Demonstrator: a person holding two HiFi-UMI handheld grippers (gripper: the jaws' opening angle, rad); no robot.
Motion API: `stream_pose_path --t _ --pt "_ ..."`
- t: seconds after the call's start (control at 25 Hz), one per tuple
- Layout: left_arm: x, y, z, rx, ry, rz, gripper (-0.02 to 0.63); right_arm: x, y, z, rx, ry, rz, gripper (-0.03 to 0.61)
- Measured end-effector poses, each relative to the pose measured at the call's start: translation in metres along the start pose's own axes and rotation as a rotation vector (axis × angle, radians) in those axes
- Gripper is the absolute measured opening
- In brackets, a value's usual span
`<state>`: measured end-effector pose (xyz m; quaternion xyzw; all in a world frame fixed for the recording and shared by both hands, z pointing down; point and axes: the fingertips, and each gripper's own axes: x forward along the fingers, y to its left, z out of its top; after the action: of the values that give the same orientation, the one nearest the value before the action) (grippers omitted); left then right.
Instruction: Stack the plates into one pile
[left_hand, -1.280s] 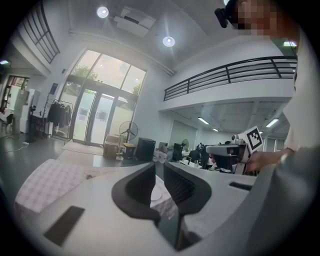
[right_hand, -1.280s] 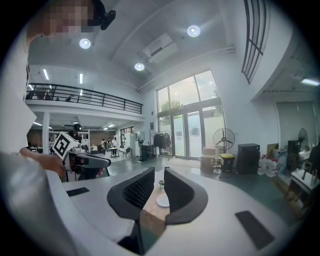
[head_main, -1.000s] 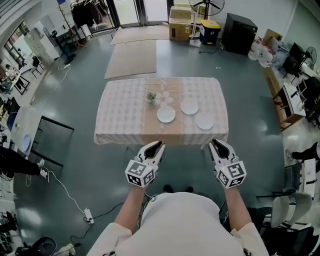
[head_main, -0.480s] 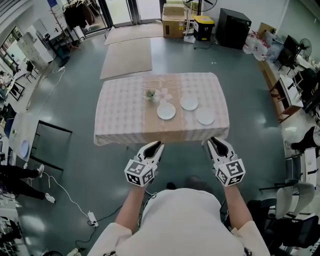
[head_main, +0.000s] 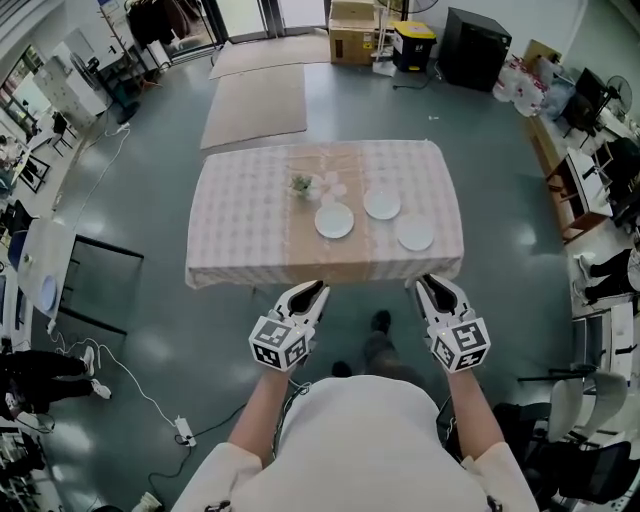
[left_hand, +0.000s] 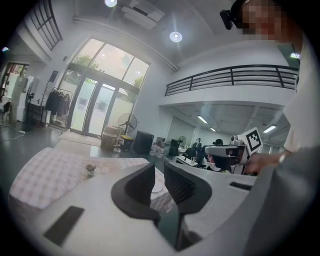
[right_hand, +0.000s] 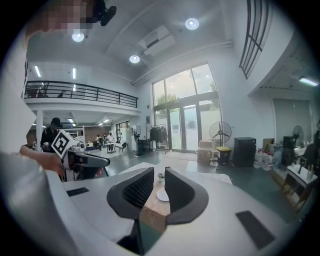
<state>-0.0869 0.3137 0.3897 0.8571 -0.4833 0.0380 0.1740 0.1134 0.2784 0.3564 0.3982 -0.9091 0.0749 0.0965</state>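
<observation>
Three white plates lie apart on the checked tablecloth (head_main: 240, 220): one near the middle (head_main: 334, 221), one behind it to the right (head_main: 381, 205), one nearer the right edge (head_main: 414, 234). My left gripper (head_main: 312, 292) and right gripper (head_main: 430, 287) hover short of the table's near edge, both pointing at it. The left gripper (left_hand: 159, 175) has a gap between its jaws with nothing in it. The right gripper (right_hand: 159, 180) is opening its jaws, also empty; a plate (right_hand: 162, 194) shows far off through the gap.
A small flower vase (head_main: 301, 186) and pale pink items (head_main: 333, 186) stand behind the plates. Two mats (head_main: 255, 105) lie on the floor beyond the table, with boxes (head_main: 350, 25) and a black cabinet (head_main: 475, 45) further back. Cables (head_main: 120, 370) trail at left.
The person has stepped toward the table, one foot swinging forward under the grippers. The table looks slightly nearer. Both grippers keep their places in the head view.
</observation>
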Motion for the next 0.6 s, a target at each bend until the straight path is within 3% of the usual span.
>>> stream_pose_path --t 0.6 --pt "0.132 0.047 0.032 -0.037 0.046 0.046 0.064 0.113 -0.11 0.014 0.026 0.05 0.079 0.086"
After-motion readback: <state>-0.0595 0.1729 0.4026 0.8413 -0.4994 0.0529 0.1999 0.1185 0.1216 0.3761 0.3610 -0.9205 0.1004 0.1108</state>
